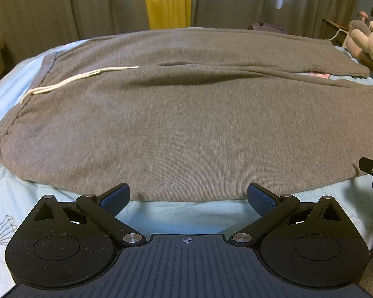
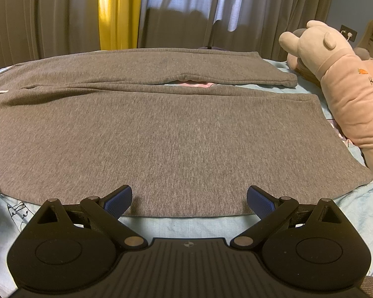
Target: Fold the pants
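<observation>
— Across the bed (image 1: 17, 193), straight ahead of both grippers, lie the grey pants (image 1: 186, 124), spread flat on the pale blue cover. Which way do they run?

— Sideways to both cameras. The waistband with its white drawstring (image 1: 79, 78) is at the left; the leg cuffs end at the right, near the plush toy (image 2: 340, 84). The long axis runs left to right, and the near leg's outer edge lies parallel to the gripper fronts.

— How close is that edge?

— Just beyond the fingertips in both views. The left gripper (image 1: 188, 195) is spread wide with nothing between its blue pads, and the cloth edge sits right at the tips. The right gripper (image 2: 189, 197) is likewise splayed and empty, its tips at or barely over the hem line; I can't tell whether they touch the fabric.

— Who is nearer which end?

— The left one faces the waist and thigh portion, the right one the lower leg toward the cuffs. The right gripper's tip shows at the far right of the left view, so they sit side by side along the same edge.

— So the fold?

— I'd judge nothing is folded yet: both legs lie apart with a narrow gap between them. Lifting the near edge away onto the far leg seems the likely move.
</observation>
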